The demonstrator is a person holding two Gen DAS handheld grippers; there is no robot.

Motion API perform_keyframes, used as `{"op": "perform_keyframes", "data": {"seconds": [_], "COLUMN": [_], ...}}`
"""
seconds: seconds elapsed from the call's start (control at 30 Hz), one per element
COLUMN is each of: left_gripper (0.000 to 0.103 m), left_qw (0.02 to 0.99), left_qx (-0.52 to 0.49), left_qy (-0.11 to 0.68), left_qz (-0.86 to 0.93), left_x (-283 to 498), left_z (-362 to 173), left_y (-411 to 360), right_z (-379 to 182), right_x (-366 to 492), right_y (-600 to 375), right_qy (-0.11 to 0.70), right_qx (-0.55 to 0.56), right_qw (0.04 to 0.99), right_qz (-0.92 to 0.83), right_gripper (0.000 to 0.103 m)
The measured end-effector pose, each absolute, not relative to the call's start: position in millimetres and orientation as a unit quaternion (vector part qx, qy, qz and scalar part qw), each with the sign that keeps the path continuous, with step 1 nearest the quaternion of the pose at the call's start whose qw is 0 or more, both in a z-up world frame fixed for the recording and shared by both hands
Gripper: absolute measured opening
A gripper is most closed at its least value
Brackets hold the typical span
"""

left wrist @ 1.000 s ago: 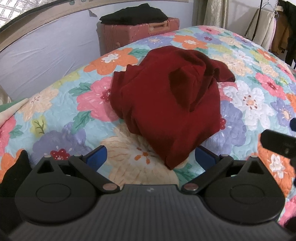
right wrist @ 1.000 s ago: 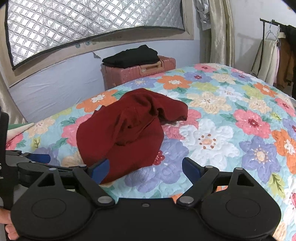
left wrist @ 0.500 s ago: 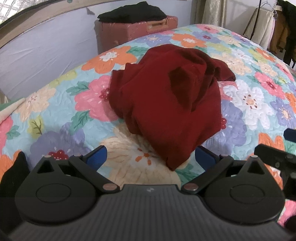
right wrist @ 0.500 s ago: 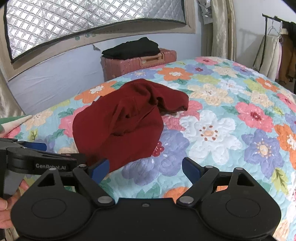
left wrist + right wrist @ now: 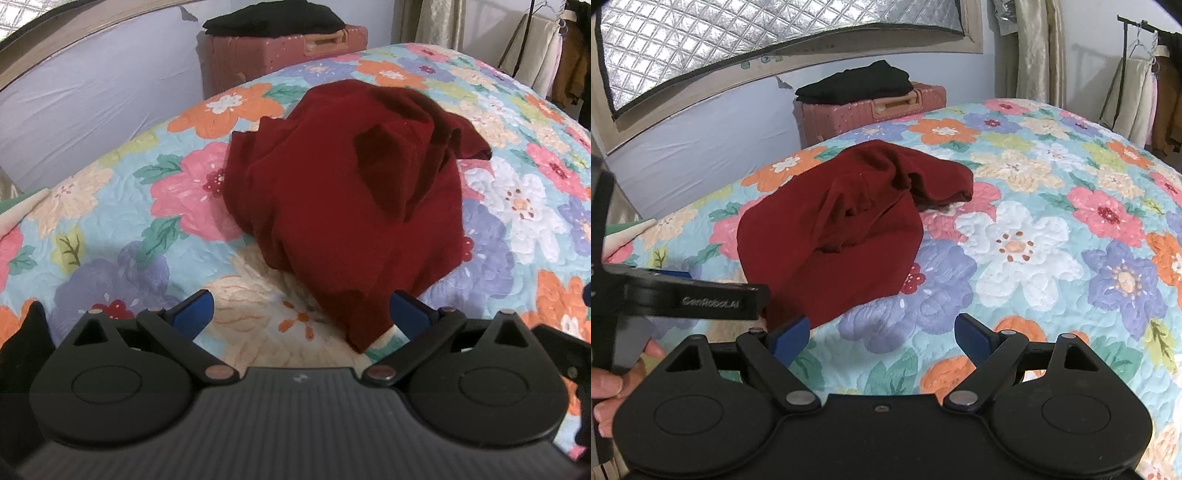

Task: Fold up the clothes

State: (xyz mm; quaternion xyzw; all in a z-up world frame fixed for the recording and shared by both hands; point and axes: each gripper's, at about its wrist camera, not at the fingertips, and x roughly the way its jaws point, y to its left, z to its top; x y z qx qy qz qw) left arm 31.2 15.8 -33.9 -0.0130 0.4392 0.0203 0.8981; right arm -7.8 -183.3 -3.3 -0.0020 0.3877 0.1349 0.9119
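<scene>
Lying crumpled on the floral quilt (image 5: 110, 206), the red garment (image 5: 347, 206) points its near corner between the left gripper (image 5: 301, 314)'s wide-spread, empty jaws. The right gripper (image 5: 882, 332), just as wide and empty, hangs level over the quilt, right of the garment.

A bedroom — floral quilt (image 5: 1052, 236) on a bed, suitcase (image 5: 868, 114), clothes rack (image 5: 1137, 74).

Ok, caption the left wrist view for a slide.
Open left gripper poised at the near corner of a crumpled dark red garment on a floral quilted bedspread.
</scene>
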Motion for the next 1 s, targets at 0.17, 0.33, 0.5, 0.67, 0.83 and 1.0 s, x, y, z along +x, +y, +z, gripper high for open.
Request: {"op": "perform_keyframes", "data": {"seconds": [0.17,0.33,0.5,0.67,0.83,1.0], "left_gripper": [0.103,0.099,0.086,0.082,0.083,0.076], "left_qw": [0.907,0.911,0.896,0.889,0.904,0.898], "left_qx": [-0.015,-0.079,-0.142,-0.202,-0.192,-0.245], "left_qy": [0.42,0.405,0.42,0.41,0.381,0.364], "left_qz": [0.024,0.01,0.01,0.0,-0.008,-0.022], "left_x": [45,60,72,79,85,96], "left_z": [-41,-49,-68,-84,-92,-103], "left_y": [19,39,66,81,73,93], "right_z": [-9,-13,-23,-48,-97,-115], "right_x": [1,29,78,135,166,175], "right_y": [-189,-191,-191,-195,-208,-179], "right_qy": [0.383,0.367,0.369,0.385,0.422,0.4], "right_qx": [0.013,0.044,0.079,0.14,0.276,0.265], "right_qw": [0.912,0.91,0.902,0.89,0.841,0.839], "right_qz": [0.147,0.188,0.211,0.201,0.196,0.258], "right_gripper": [0.089,0.089,0.089,0.093,0.093,0.094]}}
